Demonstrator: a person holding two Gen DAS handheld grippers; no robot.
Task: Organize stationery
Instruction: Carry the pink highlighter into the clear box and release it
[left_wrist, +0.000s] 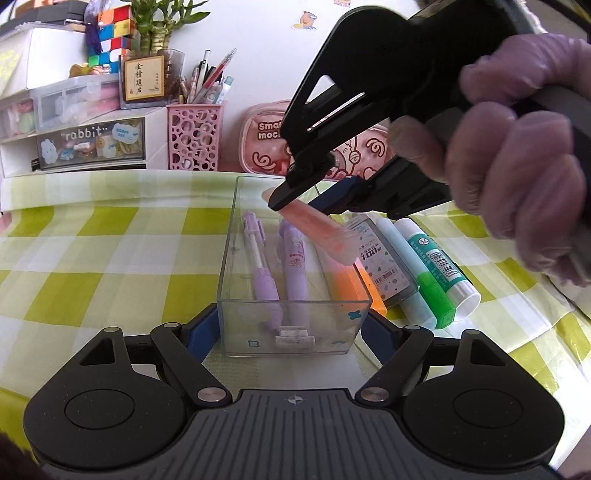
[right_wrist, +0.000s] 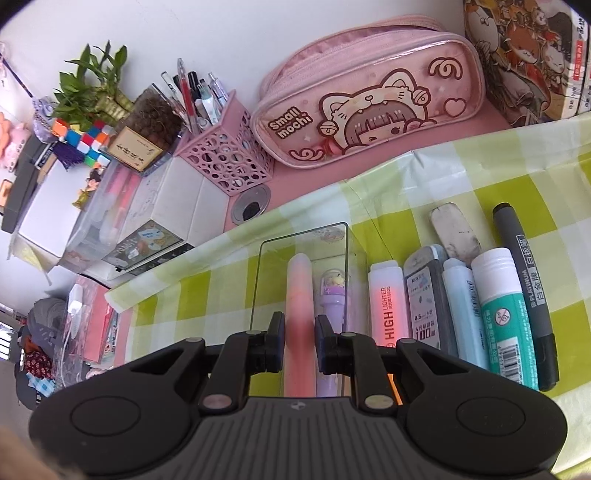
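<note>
Pink highlighter hanging over the clear box, drop could go sideways here

Nearest in the left wrist view, the left gripper has its jaws spread around the near end of the clear box, pads right at the side walls; can't tell if they actually press it, so a bump might slide the box on the checked cloth. Mid frame, the right gripper comes in from the upper right, gloved hand wrapped on the handle, jaws pinching the pink highlighter tilted down over the box's right wall. My guess: released like that, it clips the rim and rolls out toward the row of markers and glue stick at right, or lands crooked on the two purple pens already inside.
</note>
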